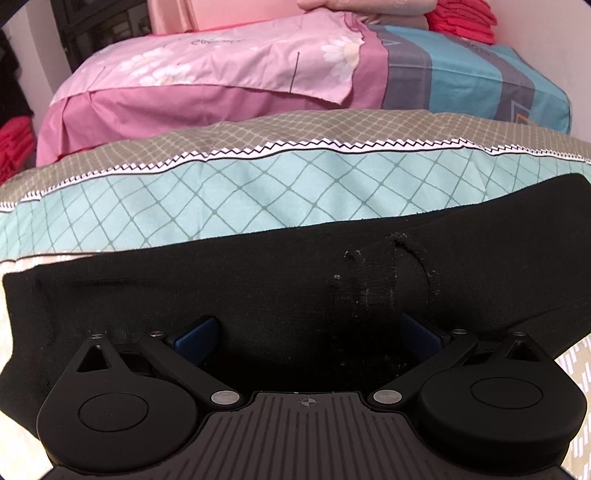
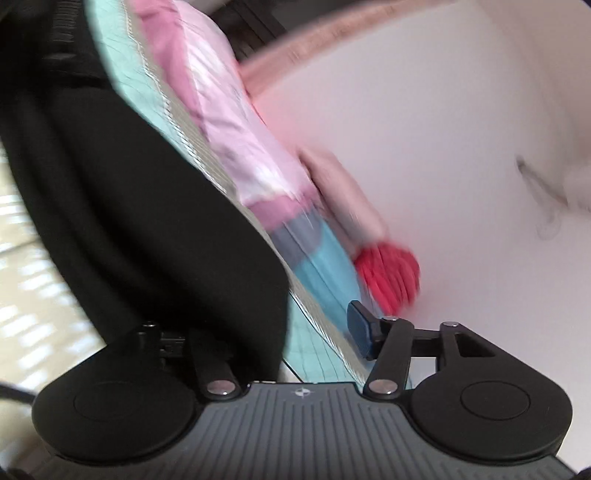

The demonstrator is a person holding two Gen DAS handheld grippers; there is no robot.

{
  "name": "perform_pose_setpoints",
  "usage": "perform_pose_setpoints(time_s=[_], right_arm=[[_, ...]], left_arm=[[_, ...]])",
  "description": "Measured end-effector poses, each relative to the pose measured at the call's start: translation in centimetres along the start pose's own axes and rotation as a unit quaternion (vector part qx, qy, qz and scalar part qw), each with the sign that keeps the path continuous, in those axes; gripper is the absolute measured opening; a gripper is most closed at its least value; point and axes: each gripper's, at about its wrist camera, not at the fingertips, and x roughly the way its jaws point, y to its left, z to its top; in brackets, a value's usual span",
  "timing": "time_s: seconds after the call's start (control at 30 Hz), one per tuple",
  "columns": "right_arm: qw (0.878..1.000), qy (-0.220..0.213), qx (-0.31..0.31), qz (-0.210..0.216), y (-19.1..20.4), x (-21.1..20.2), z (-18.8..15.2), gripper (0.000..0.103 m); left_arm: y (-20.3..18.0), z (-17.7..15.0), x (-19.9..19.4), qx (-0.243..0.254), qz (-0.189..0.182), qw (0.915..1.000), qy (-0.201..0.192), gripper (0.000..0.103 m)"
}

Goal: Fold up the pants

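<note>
The black pants (image 1: 258, 280) lie flat across the bed in a wide dark band, with a lint-flecked crease (image 1: 402, 269) right of the middle. My left gripper (image 1: 308, 332) hangs low over them, tilted down. Its blue pads (image 1: 199, 332) stand far apart and nothing is pinched between them. In the blurred, tilted right wrist view the pants (image 2: 147, 206) fill the left side. My right gripper (image 2: 266, 339) is open at their edge. One blue pad (image 2: 360, 332) shows clear of the cloth, and the other finger is lost against the black fabric.
A teal diamond-pattern sheet (image 1: 221, 199) with a zigzag trim lies beyond the pants. Behind it are pink floral bedding (image 1: 207, 70) and blue-grey striped bedding (image 1: 461, 74). Red folded cloth (image 1: 461, 20) is stacked at the back right, more red cloth (image 1: 14, 147) at the left. A white wall (image 2: 443, 129) is on the right.
</note>
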Motion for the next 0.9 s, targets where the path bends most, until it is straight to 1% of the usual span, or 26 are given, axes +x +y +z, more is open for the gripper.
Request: perform_pose_setpoints(time_s=[0.03,0.07,0.1,0.13,0.17,0.23,0.3,0.37,0.43,0.5,0.57,0.6,0.63,0.67,0.7,0.73,0.77,0.8,0.83,0.87,0.9], right_arm=[[1.0,0.02,0.016,-0.003,-0.3,0.5,-0.3,0.071],[0.997,0.052,0.05,0.0,-1.4,1.2,-1.0,0.074],[0.994,0.063,0.091,0.025,-2.6,1.3,-1.2,0.074],[0.992,0.062,0.102,0.037,-3.1,0.8,-1.2,0.072],[0.995,0.042,0.081,0.046,-3.1,-0.1,-0.7,0.07],[0.997,-0.01,0.03,0.077,-2.8,-2.1,-1.0,0.076],[0.995,-0.029,0.013,0.098,-3.1,-4.1,-1.7,0.088],[0.994,-0.038,0.007,0.098,-3.7,-4.7,-1.6,0.088],[0.991,-0.047,0.029,0.123,-4.9,-6.2,-1.7,0.089],[0.982,-0.053,0.08,0.16,-6.3,-7.5,-1.4,0.088],[0.97,-0.052,0.144,0.187,-7.7,-7.0,-0.4,0.087],[0.964,-0.046,0.176,0.196,-8.4,-6.4,0.2,0.084],[0.954,-0.035,0.213,0.206,-8.8,-5.6,0.9,0.081],[0.944,-0.022,0.249,0.217,-9.4,-4.6,1.5,0.074],[0.932,-0.008,0.28,0.229,-9.7,-3.6,1.9,0.069],[0.922,0.007,0.306,0.237,-9.8,-2.8,2.2,0.069],[0.914,0.021,0.327,0.24,-9.7,-2.1,2.3,0.069],[0.91,0.034,0.335,0.244,-9.1,-1.2,2.4,0.071],[0.907,0.065,0.329,0.256,-8.4,-0.1,2.4,0.074],[0.905,0.114,0.3,0.278,-6.9,1.4,2.6,0.074],[0.913,0.124,0.276,0.274,-6.2,1.5,2.9,0.072]], left_arm=[[0.0,0.1,0.0,0.001,-0.001,1.0,0.002,0.103],[0.1,0.2,0.0,0.003,-0.003,1.0,0.004,0.103],[0.1,0.3,0.0,0.005,-0.004,1.0,0.007,0.103],[0.1,0.4,0.1,0.007,-0.005,0.9999,0.01,0.103],[0.2,0.5,0.2,0.008,-0.006,0.9999,0.012,0.103],[0.4,0.8,0.3,0.005,-0.011,0.9998,0.018,0.103],[0.4,0.9,0.3,0.006,-0.012,0.9997,0.021,0.103],[0.5,0.9,0.3,0.006,-0.014,0.9996,0.024,0.103],[0.7,1.0,0.3,0.005,-0.017,0.9995,0.027,0.103],[1.0,1.3,0.3,0.004,-0.025,0.9991,0.034,0.103],[1.8,1.9,-0.2,-0.014,-0.053,0.9977,0.04,0.103],[2.6,2.1,-0.6,-0.032,-0.081,0.9955,0.037,0.103],[3.5,2.3,-1.1,-0.054,-0.119,0.991,0.032,0.103],[4.4,2.5,-1.6,-0.075,-0.153,0.9849,0.028,0.103],[5.1,2.7,-2.1,-0.091,-0.173,0.9804,0.023,0.103],[5.6,2.8,-2.8,-0.099,-0.18,0.9784,0.015,0.103],[6.0,2.9,-3.6,-0.101,-0.18,0.9784,0.006,0.103],[6.2,2.8,-4.3,-0.1,-0.177,0.9791,-0.002,0.103],[6.5,2.7,-5.1,-0.098,-0.174,0.9799,-0.009,0.103],[6.8,2.5,-5.8,-0.096,-0.169,0.9808,-0.015,0.103],[7.2,2.2,-6.5,-0.096,-0.161,0.9822,-0.021,0.103]])
